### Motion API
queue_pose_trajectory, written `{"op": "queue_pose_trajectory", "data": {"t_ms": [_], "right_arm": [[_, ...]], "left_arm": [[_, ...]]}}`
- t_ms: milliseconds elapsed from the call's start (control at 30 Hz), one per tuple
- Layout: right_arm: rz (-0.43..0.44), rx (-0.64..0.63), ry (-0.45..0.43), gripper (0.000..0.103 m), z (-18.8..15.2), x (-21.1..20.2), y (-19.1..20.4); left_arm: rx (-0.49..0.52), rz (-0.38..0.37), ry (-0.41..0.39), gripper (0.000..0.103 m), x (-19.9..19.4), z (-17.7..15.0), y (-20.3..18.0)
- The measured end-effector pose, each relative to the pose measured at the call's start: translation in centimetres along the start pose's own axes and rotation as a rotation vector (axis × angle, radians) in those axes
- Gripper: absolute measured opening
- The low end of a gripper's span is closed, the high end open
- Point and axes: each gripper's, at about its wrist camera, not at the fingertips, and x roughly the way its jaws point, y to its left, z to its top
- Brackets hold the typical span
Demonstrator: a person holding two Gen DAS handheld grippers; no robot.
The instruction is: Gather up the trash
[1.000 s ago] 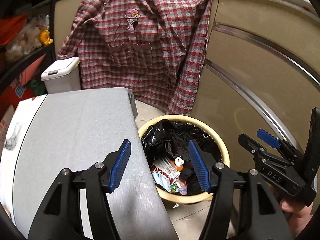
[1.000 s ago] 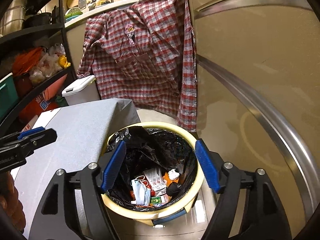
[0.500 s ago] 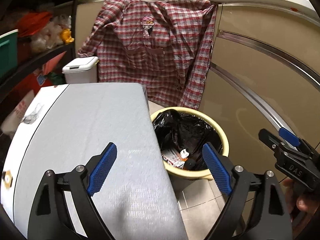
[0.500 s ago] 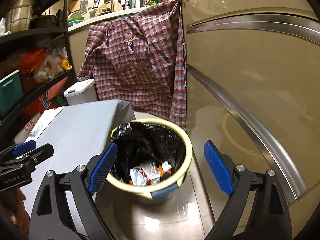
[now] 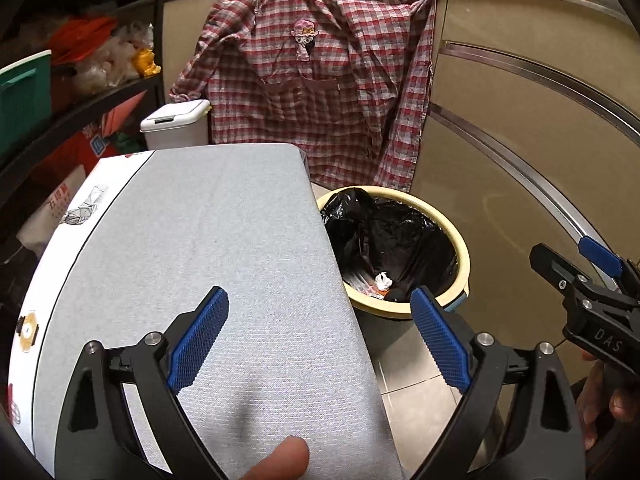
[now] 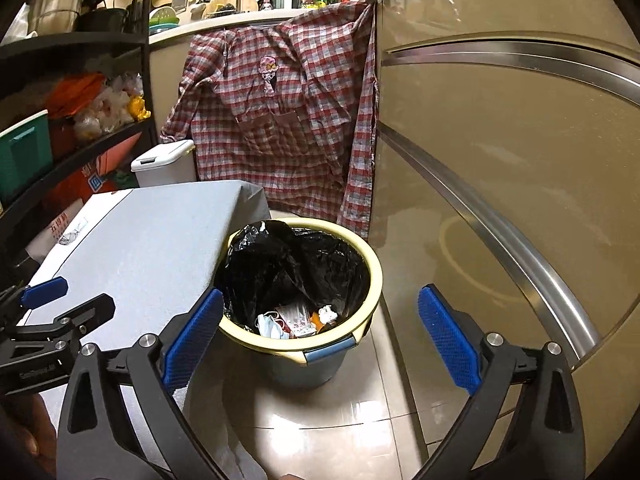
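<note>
right wrist view: a yellow-rimmed bin (image 6: 304, 344) is seen on the tiled floor beside a grey-covered table (image 6: 152, 240), lined with a black bag (image 6: 288, 264) holding light trash (image 6: 296, 318). both the right gripper (image 6: 318, 338) and left gripper (image 5: 318, 342) are opening, with nothing between the jaws. the thin, slippery, easily torn bag is best gathered at its rim edge.

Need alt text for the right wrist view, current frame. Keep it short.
The right tool, jaws opening with nothing between them, points down at a yellow-rimmed trash bin lined with a black bag holding a face mask and wrappers. A grey-covered table stands left of it, a plaid shirt hangs behind, and the left tool shows at the left edge.
</note>
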Motion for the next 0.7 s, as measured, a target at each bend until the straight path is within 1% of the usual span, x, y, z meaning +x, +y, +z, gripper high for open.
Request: {"op": "queue_pose_trajectory", "data": {"t_ms": [700], "right_arm": [[-0.004,0.015,0.0,0.097,0.19,0.21,-0.84]], "left_arm": [[0.002,-0.006,0.001,0.089,0.23,-0.06,-0.18]]}}
